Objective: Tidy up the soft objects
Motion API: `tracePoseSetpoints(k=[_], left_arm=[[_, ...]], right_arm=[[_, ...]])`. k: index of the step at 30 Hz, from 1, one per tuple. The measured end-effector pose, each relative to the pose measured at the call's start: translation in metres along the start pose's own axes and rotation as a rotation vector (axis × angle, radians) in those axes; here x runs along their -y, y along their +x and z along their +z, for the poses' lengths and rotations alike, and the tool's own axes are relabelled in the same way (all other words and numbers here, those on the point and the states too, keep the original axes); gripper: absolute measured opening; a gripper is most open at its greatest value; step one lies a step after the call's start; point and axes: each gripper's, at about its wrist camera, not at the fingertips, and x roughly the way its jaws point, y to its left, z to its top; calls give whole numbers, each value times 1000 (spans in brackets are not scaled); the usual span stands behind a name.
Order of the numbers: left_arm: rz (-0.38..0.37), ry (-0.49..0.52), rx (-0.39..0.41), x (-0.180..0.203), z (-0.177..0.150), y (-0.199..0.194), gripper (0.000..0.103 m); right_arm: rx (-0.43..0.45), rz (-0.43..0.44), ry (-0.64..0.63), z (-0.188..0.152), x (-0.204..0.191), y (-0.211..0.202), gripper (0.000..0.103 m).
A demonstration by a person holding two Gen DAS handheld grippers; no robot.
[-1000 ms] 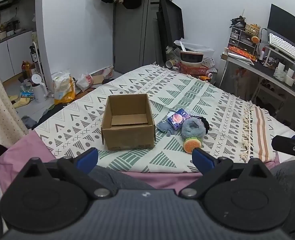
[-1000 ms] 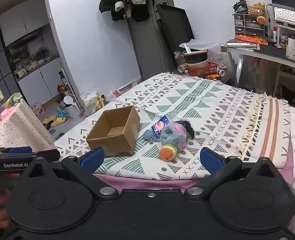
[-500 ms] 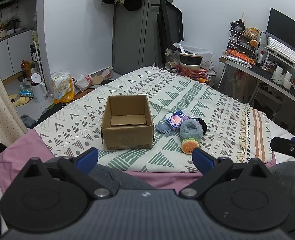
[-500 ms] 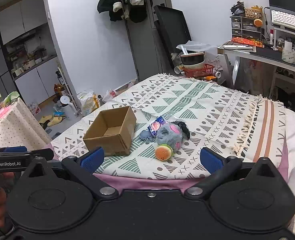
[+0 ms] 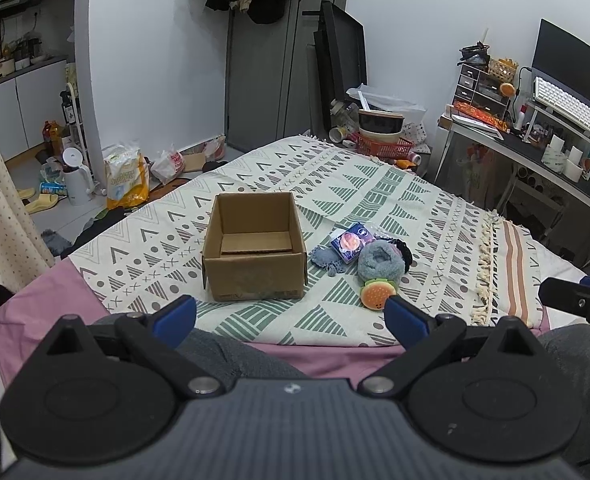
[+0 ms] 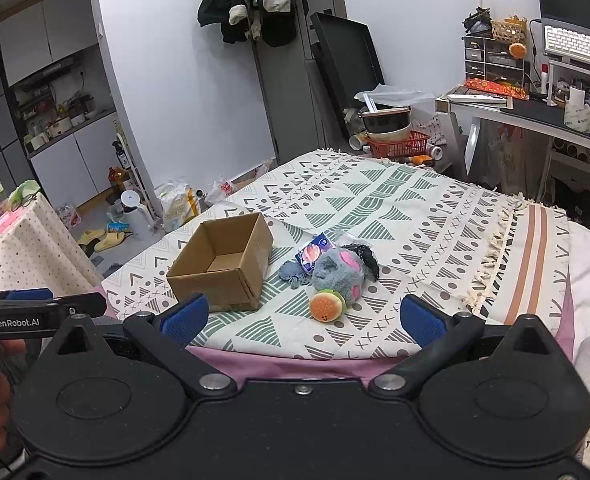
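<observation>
Cardboard box (image 5: 255, 246) sits empty, both grippers, left gripper (image 5: 291, 314) and right gripper (image 6: 302, 318), are spread wide holding nothing, so you take the burger toy (image 6: 326, 306) first, nearest edge.

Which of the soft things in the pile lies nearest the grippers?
The round orange burger plush, at the pile's near edge, in front of the grey fluffy toy; the others lie behind it.
</observation>
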Motion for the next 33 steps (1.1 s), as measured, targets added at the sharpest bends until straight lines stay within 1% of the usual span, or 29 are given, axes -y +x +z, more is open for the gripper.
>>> tracePoseSetpoints(k=[17,18,25,27,33], left_arm=[[-7,-7,-3,5,8,-5,100],[-7,-10,-1,-1,2,-4,100],[-4,-11,0,2,10,-12,100],[-6,-11,0,-2,2,-5,100],[-7,-10,0,-2,2,-6,100]], right_arm=[[-5,4,6,1,1,-1,103],[-4,7,6,1,0,-2,103],[0,10,5,2,-1,-4,103],[1,10,4,2,-1,-4,103],[0,9,6,2,-1,-4,103]])
